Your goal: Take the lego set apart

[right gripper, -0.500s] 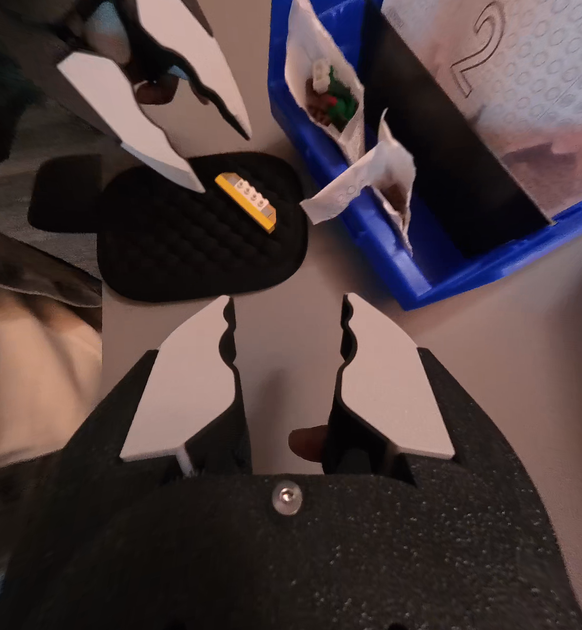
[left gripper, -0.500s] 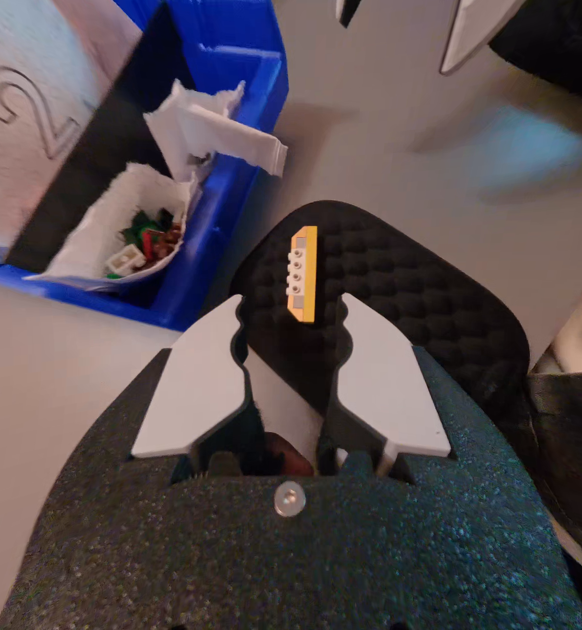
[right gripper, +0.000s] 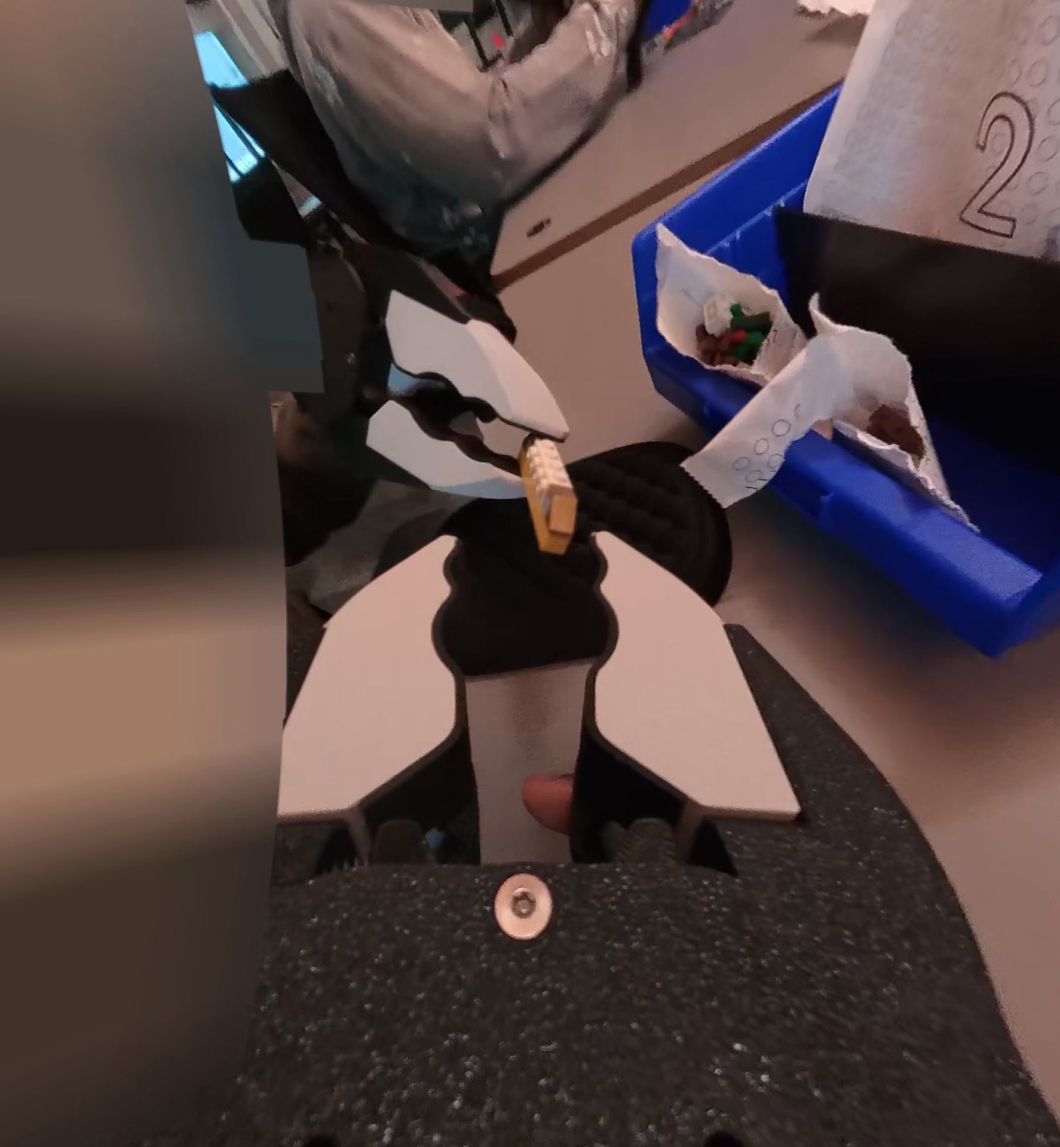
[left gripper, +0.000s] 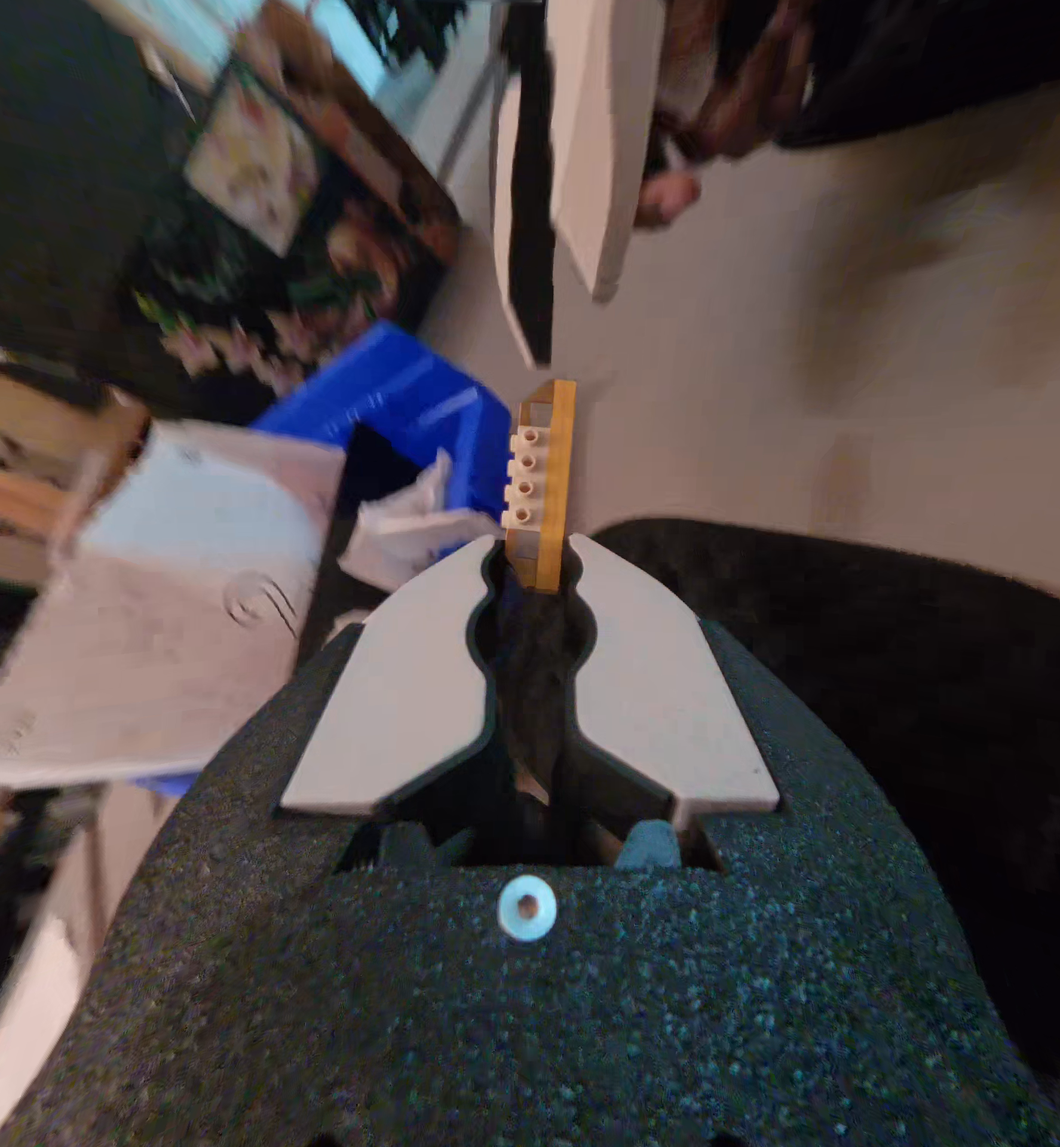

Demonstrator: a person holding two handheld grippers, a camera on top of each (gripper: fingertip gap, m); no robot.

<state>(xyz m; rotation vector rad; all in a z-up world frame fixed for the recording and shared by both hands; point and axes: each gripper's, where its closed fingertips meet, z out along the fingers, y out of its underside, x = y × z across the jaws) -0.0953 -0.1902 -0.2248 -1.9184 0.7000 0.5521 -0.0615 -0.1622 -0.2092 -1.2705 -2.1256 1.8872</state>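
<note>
Step in hand, as judged: splitting a small lego piece (left gripper: 543, 490) held off the mat (left gripper: 887, 652). To do it well, the left gripper (left gripper: 534, 568) should keep a firm pinch low on the yellow plate while the right gripper (right gripper: 524, 546) closes only on the white studded brick (left gripper: 524, 481), then peels it off at an angle. Pulling straight risks a slip.

Left to right in the left wrist view: a blue bin (left gripper: 403, 397) with torn paper bags (left gripper: 416, 527) lies at left. The piece stands at centre, its lower end clamped between the left fingers. The mat lies at right.

In the right wrist view the piece (right gripper: 549, 490) hangs just ahead of the right gripper's spread, empty fingers, not touching them. The bin (right gripper: 887, 527) lies well to the right.
</note>
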